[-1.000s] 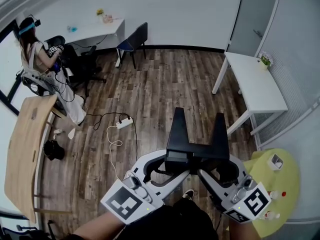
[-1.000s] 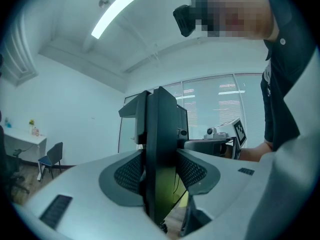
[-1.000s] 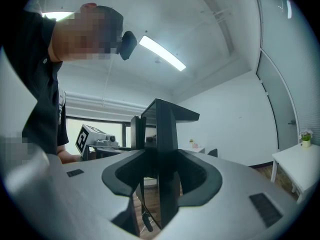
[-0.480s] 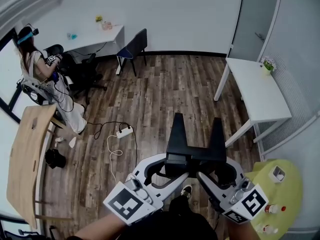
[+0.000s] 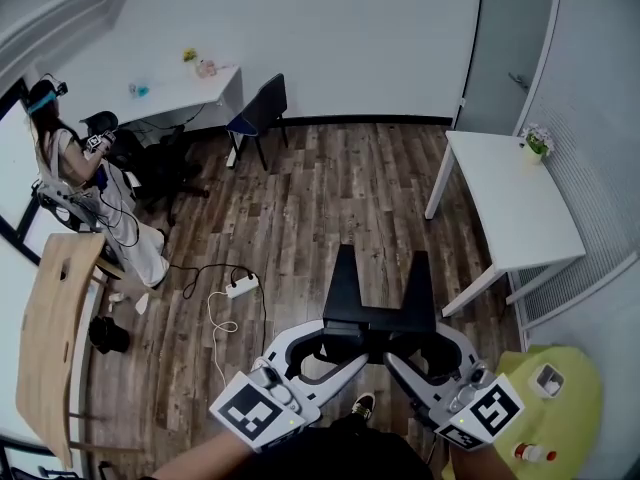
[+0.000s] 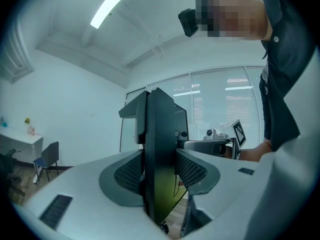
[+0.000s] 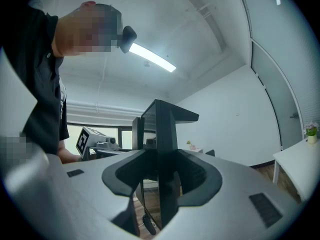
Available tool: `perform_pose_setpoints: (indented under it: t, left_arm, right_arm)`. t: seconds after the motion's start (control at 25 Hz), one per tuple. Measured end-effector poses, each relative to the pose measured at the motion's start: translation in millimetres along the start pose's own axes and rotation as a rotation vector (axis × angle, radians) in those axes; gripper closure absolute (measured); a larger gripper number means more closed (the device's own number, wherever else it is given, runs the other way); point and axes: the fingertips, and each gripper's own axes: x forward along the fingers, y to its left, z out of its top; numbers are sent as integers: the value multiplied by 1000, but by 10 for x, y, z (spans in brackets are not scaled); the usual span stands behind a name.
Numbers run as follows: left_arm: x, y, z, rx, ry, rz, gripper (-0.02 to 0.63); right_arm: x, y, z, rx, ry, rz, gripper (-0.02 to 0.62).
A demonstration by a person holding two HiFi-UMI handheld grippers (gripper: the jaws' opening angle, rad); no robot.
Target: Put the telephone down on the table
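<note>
The telephone [image 5: 378,304] is a black piece with a flat base and two upright arms, held in the air over the wooden floor. My left gripper [image 5: 338,336] is shut on its left side and my right gripper [image 5: 410,338] on its right side. In the left gripper view the black body [image 6: 159,134] stands edge-on, clamped between the ribbed pads of the left gripper [image 6: 159,173]. The right gripper view shows the same black body [image 7: 164,134] pinched in the right gripper [image 7: 163,178].
A white table [image 5: 515,203] stands at the right, and a round yellow-green table [image 5: 565,393] with small items sits at the bottom right. A wooden table [image 5: 50,318] is on the left. A seated person [image 5: 70,158], a white desk [image 5: 185,78], a chair [image 5: 262,106] and a power strip [image 5: 240,286] lie beyond.
Both grippers have carried the telephone together across the room and sit slightly lower in the head view. The yellow-green table has slid toward the bottom right corner. The grip is unchanged.
</note>
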Motion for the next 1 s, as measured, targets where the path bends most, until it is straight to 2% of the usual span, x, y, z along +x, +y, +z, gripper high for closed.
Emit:
perform_pose_setpoints:
  t: [0.36,0.56,0.72,1.0]
  left_arm:
    - [692,134,6,-9,12,-7,410]
    - [1000,237,100,-1,-7,-53,410]
    - [1294,430,157,4,-12,-80,410]
    - [1664,1033,175,-2,-21,-119,410]
  right_arm:
    - [-78,-697,46,17,4,-11,390]
    - [-33,-1017,88,11,-1,-31,390]
    - [71,-1343,136,5,-5,-55,390]
    - [494,-1836,154,-5,2,-118,390]
